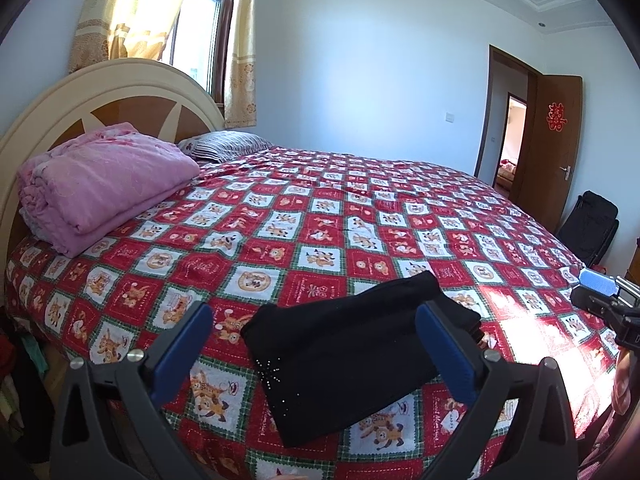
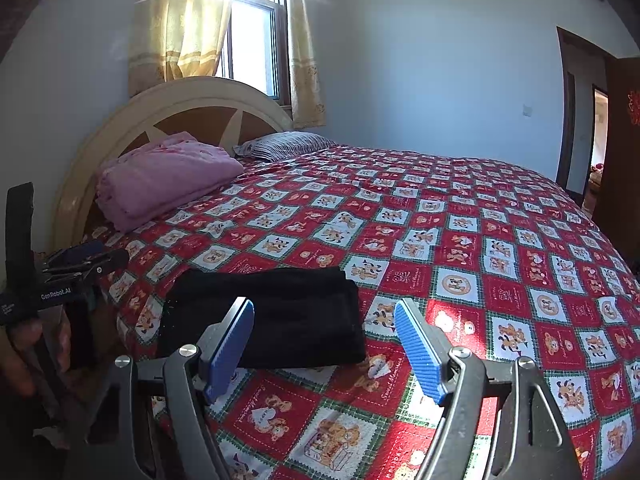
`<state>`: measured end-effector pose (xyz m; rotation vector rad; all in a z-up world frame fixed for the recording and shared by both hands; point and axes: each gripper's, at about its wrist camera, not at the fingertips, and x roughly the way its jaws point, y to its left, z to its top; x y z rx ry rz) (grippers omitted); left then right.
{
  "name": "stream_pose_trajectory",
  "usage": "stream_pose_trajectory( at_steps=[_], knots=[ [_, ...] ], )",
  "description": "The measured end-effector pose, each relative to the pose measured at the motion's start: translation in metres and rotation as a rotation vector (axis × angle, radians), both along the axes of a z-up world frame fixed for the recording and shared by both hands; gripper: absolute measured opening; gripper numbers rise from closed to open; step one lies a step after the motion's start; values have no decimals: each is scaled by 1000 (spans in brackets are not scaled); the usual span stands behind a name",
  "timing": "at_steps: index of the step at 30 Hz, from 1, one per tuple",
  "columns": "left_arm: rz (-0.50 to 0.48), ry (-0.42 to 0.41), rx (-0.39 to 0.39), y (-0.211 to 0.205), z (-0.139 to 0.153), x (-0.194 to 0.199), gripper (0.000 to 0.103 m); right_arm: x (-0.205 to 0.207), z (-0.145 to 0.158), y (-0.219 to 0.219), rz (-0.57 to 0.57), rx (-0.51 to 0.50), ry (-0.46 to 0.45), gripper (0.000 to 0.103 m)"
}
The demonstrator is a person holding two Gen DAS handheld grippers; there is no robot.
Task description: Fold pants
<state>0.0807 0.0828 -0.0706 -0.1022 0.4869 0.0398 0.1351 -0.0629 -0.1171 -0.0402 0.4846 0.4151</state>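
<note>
Here, the bed fills the room, its quilted cover of red and white cartoon squares giving us a broad, flat work surface. A folded pink blanket and striped pillow sit far back by the curved headboard, out of the way. Near the bed's front edge lie the black pants, soft knit gathered into a compact, layered rectangle, so the folding looks nearly or fully done. We hold both tongs above it with nothing in them: left gripper spread wide, right gripper likewise apart.
</note>
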Motion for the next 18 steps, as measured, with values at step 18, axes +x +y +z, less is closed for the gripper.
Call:
stream_pose_trajectory(
  at_steps=[18],
  knots=[
    [15, 7, 15, 1, -6, 2, 103, 4, -6, 2, -4, -23, 5, 74]
  ],
)
